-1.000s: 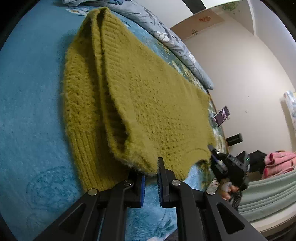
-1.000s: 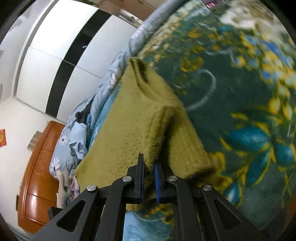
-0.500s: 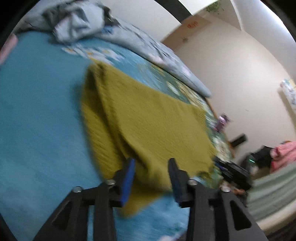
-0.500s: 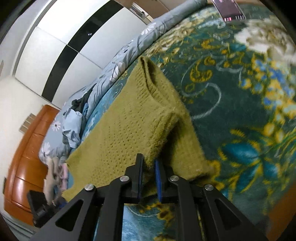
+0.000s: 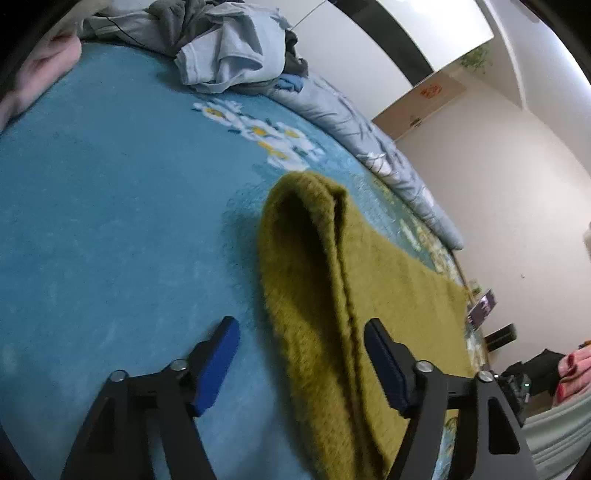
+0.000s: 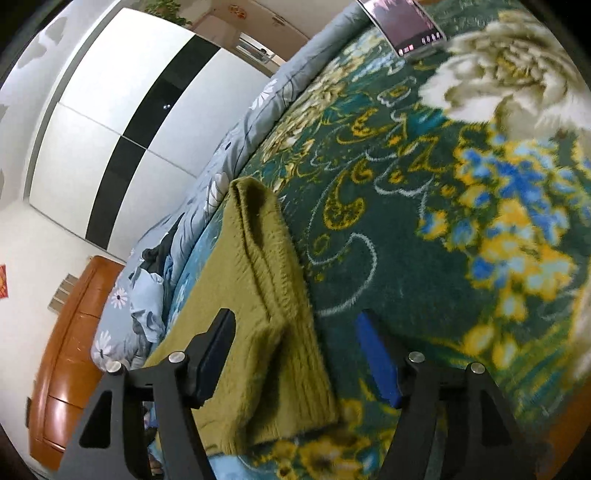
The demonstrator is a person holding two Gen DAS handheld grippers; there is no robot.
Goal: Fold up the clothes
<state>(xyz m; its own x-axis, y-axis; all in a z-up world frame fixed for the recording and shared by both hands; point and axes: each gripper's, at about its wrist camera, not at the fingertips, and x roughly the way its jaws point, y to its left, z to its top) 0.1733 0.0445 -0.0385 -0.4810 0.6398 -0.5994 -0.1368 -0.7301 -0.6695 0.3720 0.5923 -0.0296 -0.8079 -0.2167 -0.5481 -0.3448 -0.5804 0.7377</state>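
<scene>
On the blanket my fuzzy olive sweater lies folded; both grippers, left and right, are opening, gripping nothing, bare blanket beside its edges.

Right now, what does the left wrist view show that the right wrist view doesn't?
Only the left wrist view: plain blue blanket, a pink fabric bundle at right.

Only the right wrist view: orange wooden headboard, big cream flower pattern.

Both: the mustard-yellow fuzzy knit sweater lying folded, a propped phone, and each gripper's jaws opening, pads off the sweater.
</scene>
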